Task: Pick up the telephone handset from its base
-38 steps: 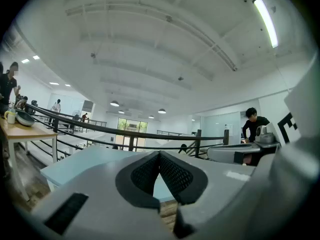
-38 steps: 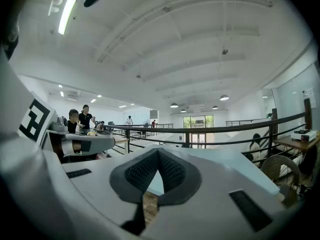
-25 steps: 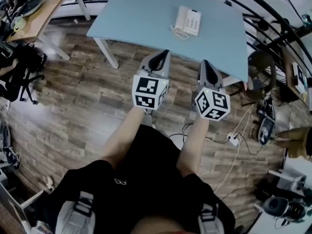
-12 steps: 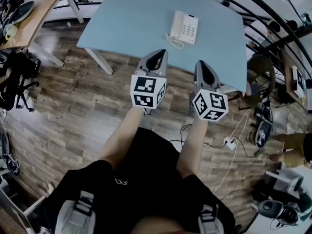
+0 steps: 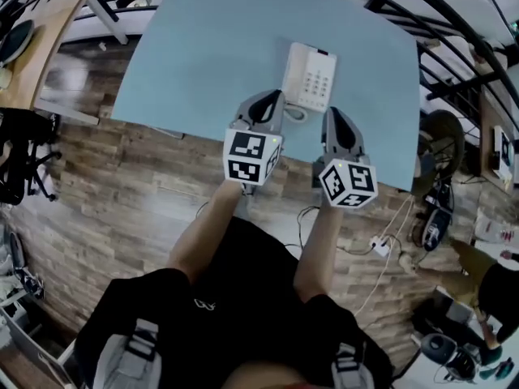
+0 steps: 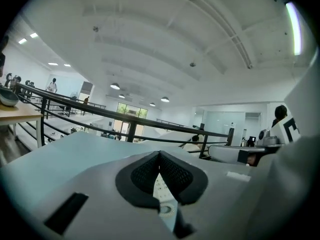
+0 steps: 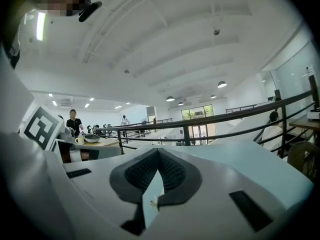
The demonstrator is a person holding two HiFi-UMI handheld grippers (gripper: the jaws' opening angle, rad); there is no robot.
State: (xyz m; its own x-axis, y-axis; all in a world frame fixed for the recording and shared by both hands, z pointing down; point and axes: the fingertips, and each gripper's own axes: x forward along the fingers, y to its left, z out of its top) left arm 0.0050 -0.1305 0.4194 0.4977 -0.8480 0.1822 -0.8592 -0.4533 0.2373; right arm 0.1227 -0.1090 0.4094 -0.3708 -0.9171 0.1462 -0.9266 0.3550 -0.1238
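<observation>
Left gripper (image 5: 266, 104): jaws closed tip to tip, nothing between them (its own view agrees), over the blue table (image 5: 195, 47). Telephone (image 5: 310, 87) sits just beyond both grippers, handset (image 5: 295, 75) lying on the base, left side. Right gripper (image 5: 335, 120): jaws closed, empty.

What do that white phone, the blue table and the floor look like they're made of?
White push-button telephone: probably moulded plastic, smooth and matt. Pale blue tabletop: looks like laminate or painted board, with even colour and a faint sheen. Floor: wood or wood-look planks, with visible grain and board joints.
</observation>
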